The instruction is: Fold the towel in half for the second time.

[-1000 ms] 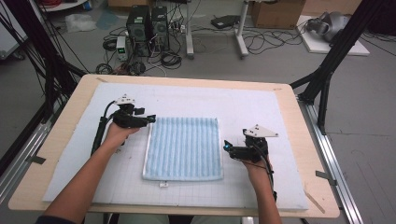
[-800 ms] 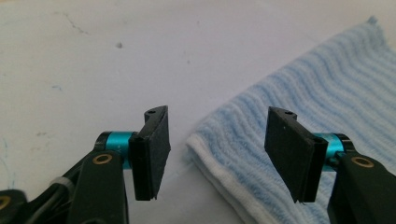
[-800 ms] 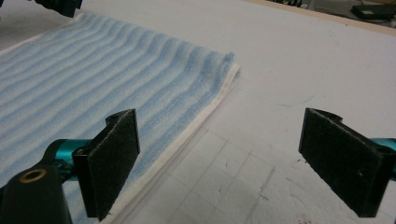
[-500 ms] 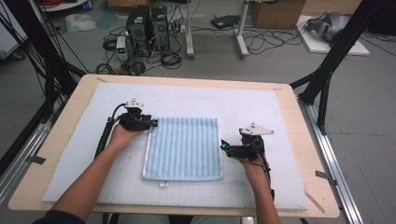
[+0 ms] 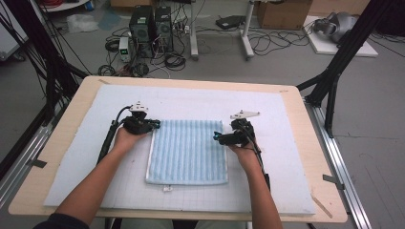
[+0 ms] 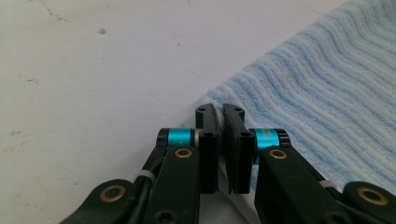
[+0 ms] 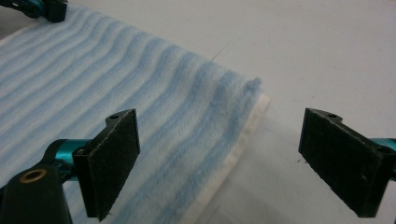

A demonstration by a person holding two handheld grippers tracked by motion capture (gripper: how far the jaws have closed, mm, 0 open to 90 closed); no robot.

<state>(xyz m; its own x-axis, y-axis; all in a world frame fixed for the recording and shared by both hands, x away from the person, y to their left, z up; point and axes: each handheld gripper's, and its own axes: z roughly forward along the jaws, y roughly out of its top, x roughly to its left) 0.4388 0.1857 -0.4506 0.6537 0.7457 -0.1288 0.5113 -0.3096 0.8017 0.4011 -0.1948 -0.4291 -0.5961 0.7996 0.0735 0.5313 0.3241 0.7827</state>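
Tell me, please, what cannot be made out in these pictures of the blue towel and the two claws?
- Left claw: its shut jaws cover the towel corner they pinch, in the left gripper view.
- The towel's underside: hidden against the white mat in the high view.
- A small white tag at the towel's near edge: too small to read, high view.
- Right claw: open around the far right corner; its body is cut off by the bottom edge in the right gripper view.

I can't read any text, label, brand or number from here; the small tag at the towel's (image 5: 187, 151) six o'clock edge is too tiny to make out.
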